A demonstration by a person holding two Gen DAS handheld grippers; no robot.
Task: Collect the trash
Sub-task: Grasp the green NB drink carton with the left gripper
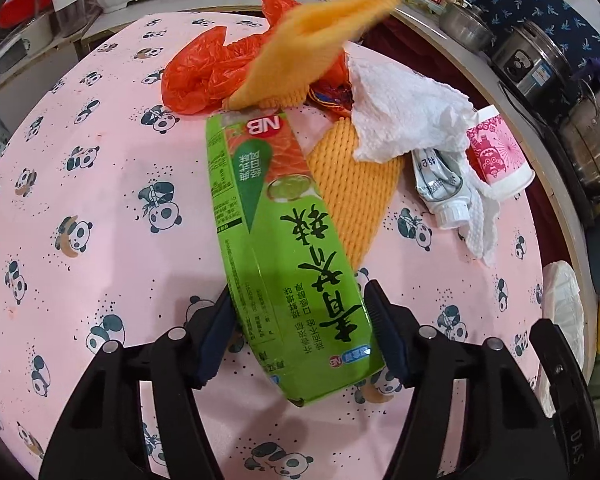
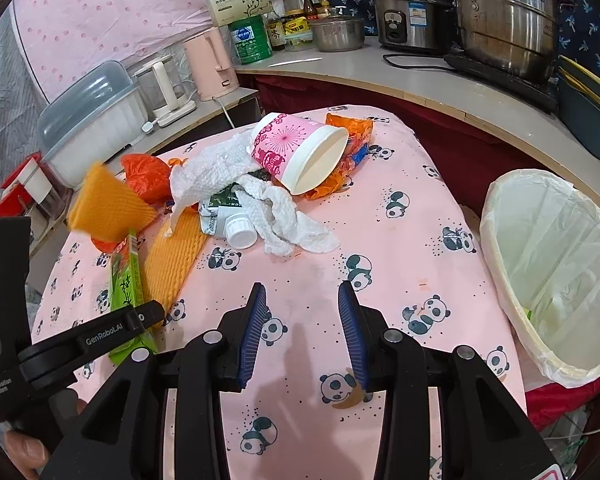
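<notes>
Pink panda-print tablecloth (image 2: 380,248): paper cup (image 2: 300,152), tissue (image 2: 284,216), orange foam netting (image 2: 172,256) and red bag (image 2: 146,176) remain uncollected. Green cardboard box (image 1: 284,264) is clamped by left gripper (image 1: 300,320). Right gripper (image 2: 302,332) is spread, empty. White-lined bin (image 2: 552,268) looks nearly empty.

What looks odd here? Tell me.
An orange foam net rides on the far end of the green box held by the left gripper, blurred as if flung up. The paper cup lies tipped over.

Bare cloth (image 2: 300,280) before right gripper (image 2: 302,322); trash pile (image 2: 236,184) beyond, bin (image 2: 500,256) seemingly beside.
</notes>
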